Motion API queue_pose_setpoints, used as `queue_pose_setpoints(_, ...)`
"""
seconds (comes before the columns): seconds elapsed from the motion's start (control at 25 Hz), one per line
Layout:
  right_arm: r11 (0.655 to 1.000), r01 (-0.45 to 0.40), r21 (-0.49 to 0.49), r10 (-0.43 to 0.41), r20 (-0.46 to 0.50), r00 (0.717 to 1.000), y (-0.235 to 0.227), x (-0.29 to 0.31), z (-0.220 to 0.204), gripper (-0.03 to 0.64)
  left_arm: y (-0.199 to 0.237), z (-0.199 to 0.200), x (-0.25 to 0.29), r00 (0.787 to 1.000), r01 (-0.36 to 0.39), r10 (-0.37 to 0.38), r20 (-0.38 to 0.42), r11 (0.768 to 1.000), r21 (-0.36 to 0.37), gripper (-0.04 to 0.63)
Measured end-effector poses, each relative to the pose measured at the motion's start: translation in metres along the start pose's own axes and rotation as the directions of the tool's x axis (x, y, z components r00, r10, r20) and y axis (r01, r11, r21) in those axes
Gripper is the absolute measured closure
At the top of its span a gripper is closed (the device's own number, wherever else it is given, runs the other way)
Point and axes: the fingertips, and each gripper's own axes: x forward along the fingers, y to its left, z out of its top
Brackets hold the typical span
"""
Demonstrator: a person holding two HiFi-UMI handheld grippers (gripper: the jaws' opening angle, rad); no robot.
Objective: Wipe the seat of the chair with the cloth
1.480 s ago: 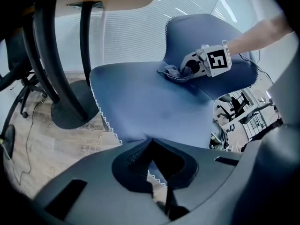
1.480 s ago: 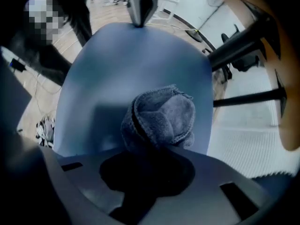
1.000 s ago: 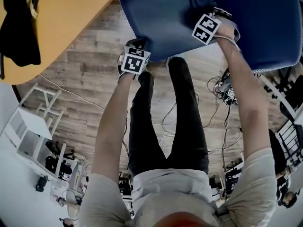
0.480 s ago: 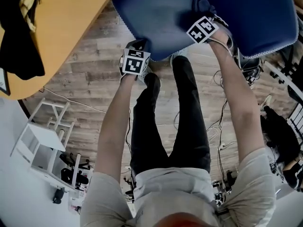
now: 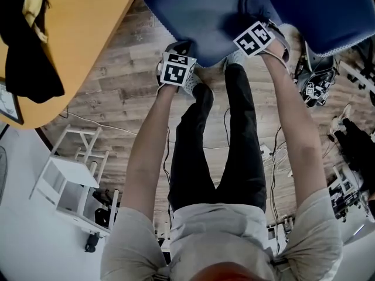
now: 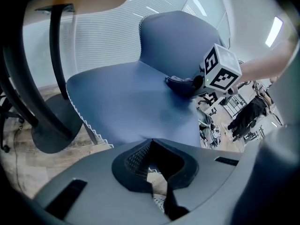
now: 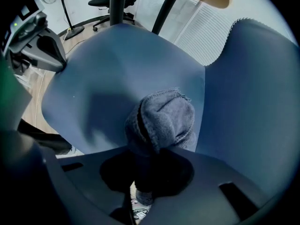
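Wood-plank floor (image 5: pixel 117 92) under everything. The smooth tan table (image 5: pixel 88 22) is left of the seat. The seat (image 5: pixel 193 16) is blue, padded and curved, with a zigzag-stitched rim. Compared with half a second ago the view has swung, so more floor shows below the seat, but both grippers keep their spots against it. Right gripper (image 7: pixel 143 158) is on the seat near its back, jaws clamped on the cloth (image 7: pixel 164 116). The cloth is a grey, nubby wad pressed on the seat. Left gripper (image 6: pixel 151 146) is at the seat's front edge, jaws together and empty.
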Motion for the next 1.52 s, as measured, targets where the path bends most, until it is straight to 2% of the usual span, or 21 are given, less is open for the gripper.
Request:
queue_pose_setpoints(0.2, 0.999, -0.033, 0.037, 0.032, 0.042, 0.999, 0.029, -0.010, 0.005, 0.552, 0.000, 0.001, 0.000, 1.000, 0.015, -0.015, -0.001, 1.000, 0.020, 0.569)
queue_pose_setpoints(0.56, 0.990, -0.112, 0.084, 0.103, 0.100, 0.990, 0.062, -0.022, 0.006, 0.551, 0.000, 0.000, -0.001, 0.999, 0.008, -0.007, 0.047, 1.000, -0.021, 0.568)
queue_pose_setpoints(0.8, 0.980, -0.189, 0.069, 0.180, 0.120, 0.976, 0.079, -0.031, 0.011, 0.551, 0.001, 0.002, -0.002, 0.997, 0.009, -0.003, 0.082, 0.998, -0.065, 0.569)
queue_pose_setpoints(0.96, 0.968, -0.239, 0.072, 0.228, 0.135, 0.964, 0.102, -0.041, 0.019, 0.551, 0.002, 0.001, -0.003, 0.997, 0.001, 0.005, 0.076, 0.997, -0.076, 0.568)
queue_pose_setpoints(1.2, 0.959, -0.275, 0.063, 0.263, 0.150, 0.953, 0.132, -0.047, 0.027, 0.551, 0.002, 0.001, -0.002, 0.998, 0.005, 0.000, 0.069, 0.998, -0.069, 0.569)
queue_pose_setpoints(1.4, 0.955, -0.290, 0.055, 0.278, 0.162, 0.947, 0.147, -0.053, 0.032, 0.551, 0.002, 0.001, -0.003, 0.997, 0.002, 0.007, 0.072, 0.991, -0.130, 0.569)
queue_pose_setpoints(1.52, 0.954, -0.298, 0.036, 0.288, 0.168, 0.943, 0.155, -0.055, 0.034, 0.551, 0.001, 0.002, -0.004, 0.997, 0.010, 0.000, 0.078, 0.991, -0.135, 0.568)
